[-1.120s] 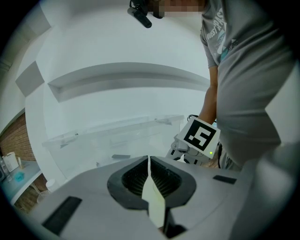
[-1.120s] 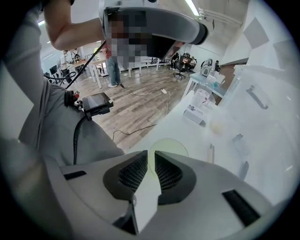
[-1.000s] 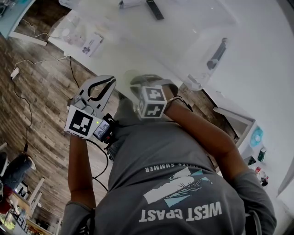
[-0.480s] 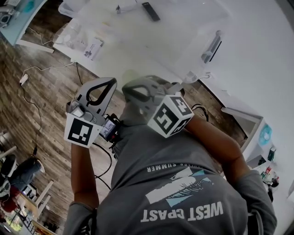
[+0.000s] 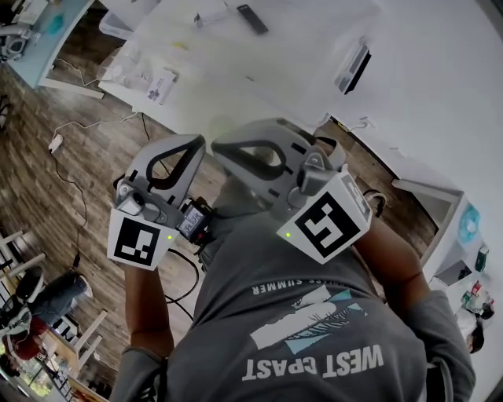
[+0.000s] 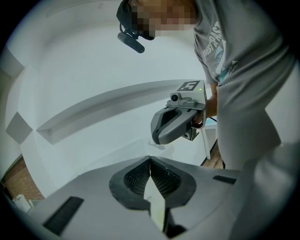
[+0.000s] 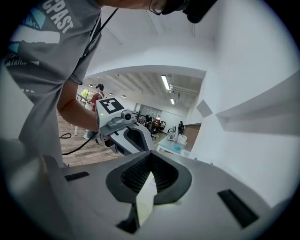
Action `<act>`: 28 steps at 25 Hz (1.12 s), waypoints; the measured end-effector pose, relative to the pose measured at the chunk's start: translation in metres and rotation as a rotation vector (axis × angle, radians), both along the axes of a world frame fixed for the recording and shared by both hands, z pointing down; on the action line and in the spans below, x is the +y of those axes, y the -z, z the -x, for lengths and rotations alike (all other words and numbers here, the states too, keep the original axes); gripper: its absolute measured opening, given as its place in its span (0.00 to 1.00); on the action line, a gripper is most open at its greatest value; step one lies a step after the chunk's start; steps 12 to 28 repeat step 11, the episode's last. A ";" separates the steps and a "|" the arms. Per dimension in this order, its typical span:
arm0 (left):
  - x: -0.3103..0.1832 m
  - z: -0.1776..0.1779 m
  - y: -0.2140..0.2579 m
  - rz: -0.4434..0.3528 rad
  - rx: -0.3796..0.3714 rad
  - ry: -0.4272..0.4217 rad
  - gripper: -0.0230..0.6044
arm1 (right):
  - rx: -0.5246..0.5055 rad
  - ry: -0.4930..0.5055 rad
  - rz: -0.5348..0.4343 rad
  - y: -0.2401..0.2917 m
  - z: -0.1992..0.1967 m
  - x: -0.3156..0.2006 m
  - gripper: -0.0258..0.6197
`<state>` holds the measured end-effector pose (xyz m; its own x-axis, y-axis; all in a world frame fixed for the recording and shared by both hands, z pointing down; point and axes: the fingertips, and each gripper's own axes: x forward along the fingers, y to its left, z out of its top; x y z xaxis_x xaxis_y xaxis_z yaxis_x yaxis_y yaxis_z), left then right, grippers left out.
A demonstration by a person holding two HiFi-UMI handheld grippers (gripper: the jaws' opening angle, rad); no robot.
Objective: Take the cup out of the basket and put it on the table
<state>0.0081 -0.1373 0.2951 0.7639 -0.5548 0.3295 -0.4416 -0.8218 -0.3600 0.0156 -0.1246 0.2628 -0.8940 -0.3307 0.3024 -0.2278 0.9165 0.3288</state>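
No cup or basket shows in any view. My left gripper is held in front of the person's grey shirt, its jaws shut with nothing between them. My right gripper is beside it, tip to tip, also shut and empty, with its marker cube close to the head camera. In the left gripper view the shut jaws point at a white wall, with the right gripper above them. The right gripper view has its shut jaws aimed at the left gripper and an open office beyond.
A white table lies past the grippers, carrying a black remote-like bar, a small printed card and a dark-and-white device. Wooden floor with cables lies to the left. People stand far off.
The right gripper has come up toward the head camera and swung right, so its marker cube looks larger. The left gripper has shifted slightly. Both stay shut.
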 end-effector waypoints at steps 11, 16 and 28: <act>0.030 0.012 0.017 -0.023 -0.023 -0.019 0.05 | -0.033 -0.052 -0.008 0.024 -0.005 0.031 0.06; 0.030 0.012 0.017 -0.023 -0.023 -0.019 0.05 | -0.033 -0.052 -0.008 0.024 -0.005 0.031 0.06; 0.030 0.012 0.017 -0.023 -0.023 -0.019 0.05 | -0.033 -0.052 -0.008 0.024 -0.005 0.031 0.06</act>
